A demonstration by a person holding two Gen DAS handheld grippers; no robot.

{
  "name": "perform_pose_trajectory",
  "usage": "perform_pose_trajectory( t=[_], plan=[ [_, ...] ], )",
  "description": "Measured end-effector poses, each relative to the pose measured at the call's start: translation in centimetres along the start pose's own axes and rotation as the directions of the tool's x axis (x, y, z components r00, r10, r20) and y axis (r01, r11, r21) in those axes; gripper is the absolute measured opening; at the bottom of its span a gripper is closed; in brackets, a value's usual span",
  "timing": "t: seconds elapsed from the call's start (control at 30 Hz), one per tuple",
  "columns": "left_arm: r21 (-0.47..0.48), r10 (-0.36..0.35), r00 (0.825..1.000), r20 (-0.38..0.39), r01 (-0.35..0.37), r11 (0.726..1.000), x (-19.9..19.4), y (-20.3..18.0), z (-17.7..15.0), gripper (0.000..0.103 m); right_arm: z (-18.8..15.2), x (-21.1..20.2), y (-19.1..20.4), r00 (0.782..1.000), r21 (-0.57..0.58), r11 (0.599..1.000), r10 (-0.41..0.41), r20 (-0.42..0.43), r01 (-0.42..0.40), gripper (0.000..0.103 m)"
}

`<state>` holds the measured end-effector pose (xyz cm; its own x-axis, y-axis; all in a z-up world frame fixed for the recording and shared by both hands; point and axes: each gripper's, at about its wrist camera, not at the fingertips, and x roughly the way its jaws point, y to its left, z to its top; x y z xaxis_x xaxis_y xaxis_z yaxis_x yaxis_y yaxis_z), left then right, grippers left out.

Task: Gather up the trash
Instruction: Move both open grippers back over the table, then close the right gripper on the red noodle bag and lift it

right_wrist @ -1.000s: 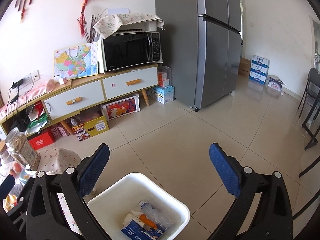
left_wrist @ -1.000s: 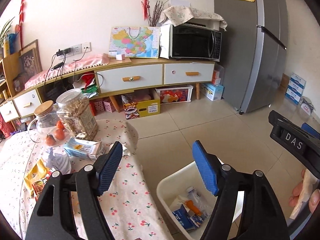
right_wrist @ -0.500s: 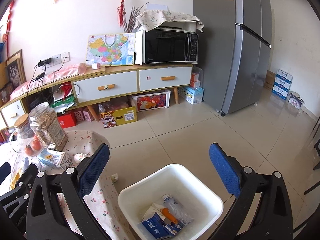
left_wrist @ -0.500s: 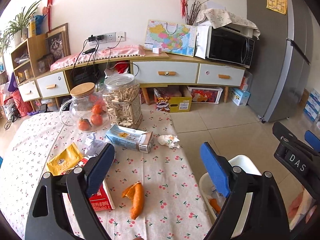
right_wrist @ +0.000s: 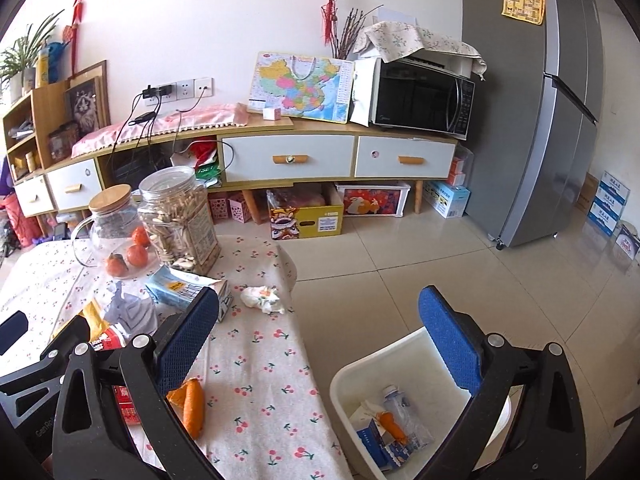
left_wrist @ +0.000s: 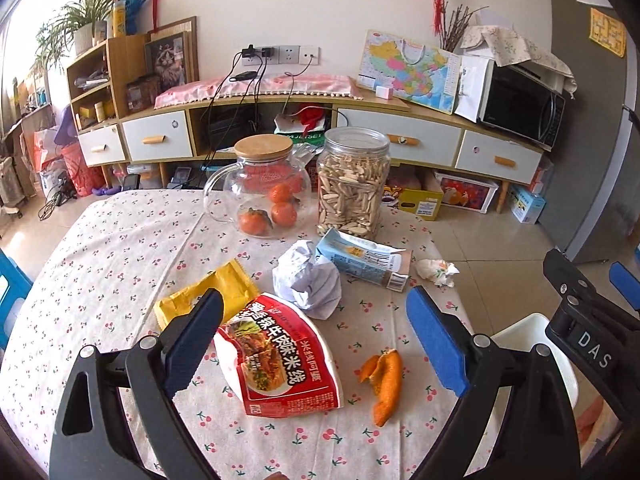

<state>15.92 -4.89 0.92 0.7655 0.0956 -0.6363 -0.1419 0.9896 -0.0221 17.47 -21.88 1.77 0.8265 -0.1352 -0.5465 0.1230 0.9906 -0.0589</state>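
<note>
Beside table edge (right_wrist: 296, 280): white bin (right_wrist: 352, 376); both grippers' jaws wide open, empty.

You face a white wall (right_wrist: 248, 20) with a low wooden sideboard (right_wrist: 288, 156) carrying a microwave (right_wrist: 420, 96), a grey fridge (right_wrist: 552, 120) at right, pale floor tiles (right_wrist: 400, 256), daylight from left.
</note>
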Motion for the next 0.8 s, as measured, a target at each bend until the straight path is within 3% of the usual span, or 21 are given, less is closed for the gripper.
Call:
perform_pose_trajectory(
  t=[0.23, 0.53, 0.67, 0.8],
  plan=[
    [-0.032, 0.048, 0.999, -0.017, -0.049, 0.998, 0.3, 4.0, -0.1, 0.09, -0.3, 0.5, 3.3, 0.999, -0.039, 0.998, 0.038, -0.021, -0.039, 0.096],
    [-0.086, 0.119, 0.992, -0.039, -0.122, 0.989, 0.8, 9.4, -0.6, 0.09, -1.9, 2.1, 9.3, 0.974, -0.133, 0.971, 0.181, -0.138, -0.199, 0.096],
    [-0.111, 0.141, 0.988, -0.065, -0.148, 0.983, 1.5, 11.8, -1.2, 0.09, -3.2, 3.4, 12.3, 0.93, -0.14, 0.941, 0.268, -0.251, -0.309, 0.096],
    [-0.158, 0.122, 0.984, -0.127, -0.141, 0.977, 2.8, 14.3, -1.3, 0.09, -4.7, 5.0, 14.7, 0.852, -0.098, 0.903, 0.353, -0.386, -0.418, 0.096]
  ],
)
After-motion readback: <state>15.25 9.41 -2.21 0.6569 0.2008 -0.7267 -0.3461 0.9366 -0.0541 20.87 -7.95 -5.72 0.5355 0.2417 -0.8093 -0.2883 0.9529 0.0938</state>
